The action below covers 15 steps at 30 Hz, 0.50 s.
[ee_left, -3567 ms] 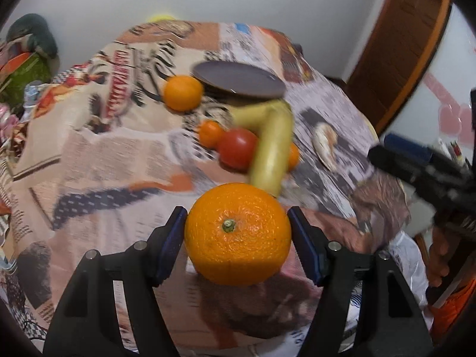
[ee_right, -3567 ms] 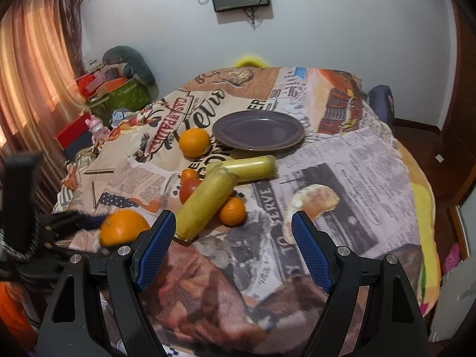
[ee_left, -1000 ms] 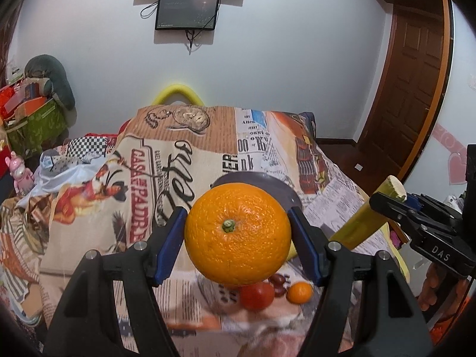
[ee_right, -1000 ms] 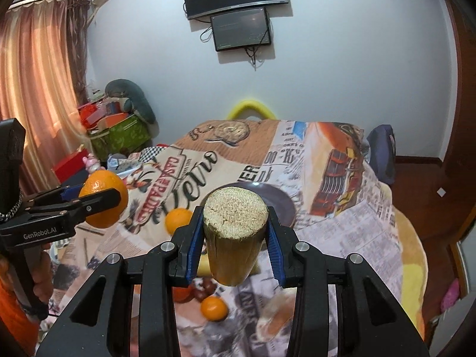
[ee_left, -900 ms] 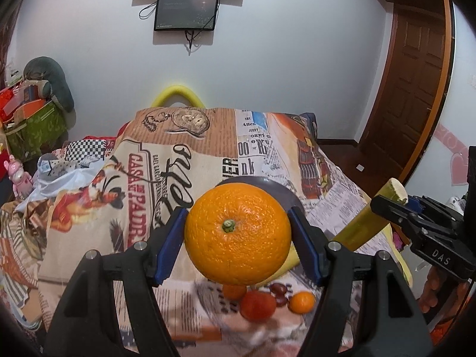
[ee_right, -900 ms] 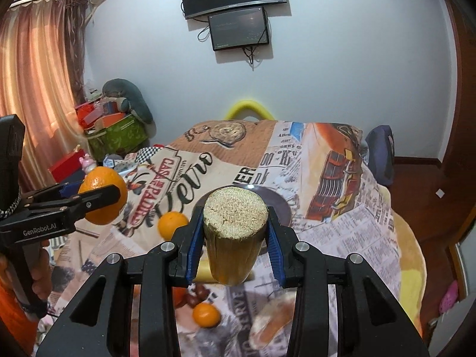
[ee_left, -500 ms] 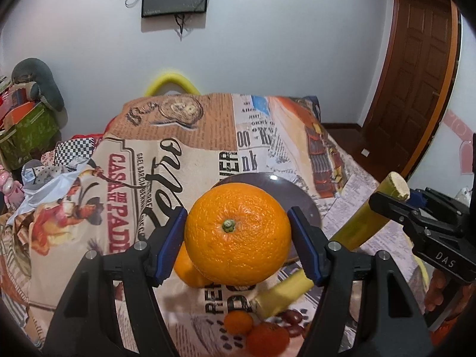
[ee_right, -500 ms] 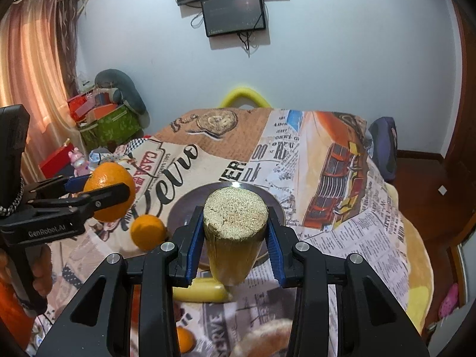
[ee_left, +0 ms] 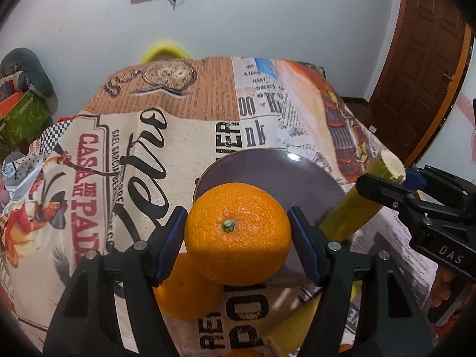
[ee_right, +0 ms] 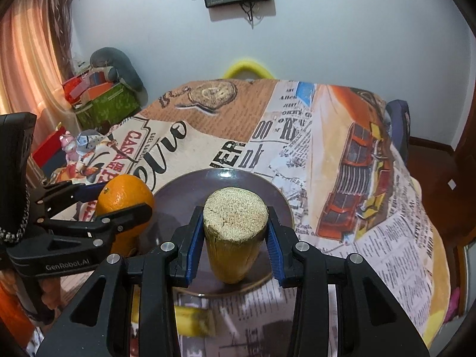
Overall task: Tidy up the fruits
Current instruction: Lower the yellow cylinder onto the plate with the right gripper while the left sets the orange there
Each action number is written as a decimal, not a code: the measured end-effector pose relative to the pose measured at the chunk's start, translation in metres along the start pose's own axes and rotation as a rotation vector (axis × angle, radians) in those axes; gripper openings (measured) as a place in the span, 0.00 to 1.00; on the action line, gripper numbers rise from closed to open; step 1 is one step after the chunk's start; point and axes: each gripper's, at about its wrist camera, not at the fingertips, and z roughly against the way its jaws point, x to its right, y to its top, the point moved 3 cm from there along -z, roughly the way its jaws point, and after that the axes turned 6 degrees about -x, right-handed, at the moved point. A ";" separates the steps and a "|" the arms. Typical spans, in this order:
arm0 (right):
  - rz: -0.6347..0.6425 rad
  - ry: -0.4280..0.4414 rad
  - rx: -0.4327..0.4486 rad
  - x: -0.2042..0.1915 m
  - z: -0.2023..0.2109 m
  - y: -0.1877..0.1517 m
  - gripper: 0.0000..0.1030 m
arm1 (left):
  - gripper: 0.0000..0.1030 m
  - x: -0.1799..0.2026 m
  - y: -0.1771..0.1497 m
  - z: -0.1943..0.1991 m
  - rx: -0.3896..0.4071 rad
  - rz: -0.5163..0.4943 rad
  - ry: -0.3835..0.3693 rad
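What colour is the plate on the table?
Dark purple-grey, glossy. The plate shows best in the right wrist view, behind the held sugarcane piece.

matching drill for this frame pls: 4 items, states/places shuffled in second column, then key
Items:
1. orange
2. yellow stalk
3. purple plate
4. second orange

States:
A. lying on the tablecloth, below the left gripper
B. clamped in the left gripper
C. bare, on the tablecloth
D. clamped in the right gripper, cut end toward the camera

Pairs: 1-B, 2-D, 3-C, 4-A
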 end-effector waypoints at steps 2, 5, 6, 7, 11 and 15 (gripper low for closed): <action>0.003 0.001 -0.009 0.002 -0.007 0.002 0.34 | 0.66 0.000 0.001 -0.007 -0.013 -0.010 0.007; -0.005 0.018 -0.013 0.006 -0.013 0.008 0.34 | 0.66 0.002 0.004 -0.018 -0.036 -0.025 0.007; -0.008 0.021 -0.014 0.008 -0.016 0.010 0.34 | 0.66 0.002 0.004 -0.021 -0.043 -0.026 0.007; -0.012 0.025 -0.016 0.009 -0.019 0.012 0.34 | 0.66 0.002 0.005 -0.025 -0.051 -0.027 0.007; -0.024 0.021 -0.033 0.018 -0.036 0.021 0.36 | 0.66 0.003 0.007 -0.038 -0.089 -0.029 -0.008; -0.041 0.011 -0.072 0.026 -0.054 0.029 0.37 | 0.67 0.002 0.011 -0.049 -0.113 -0.019 -0.024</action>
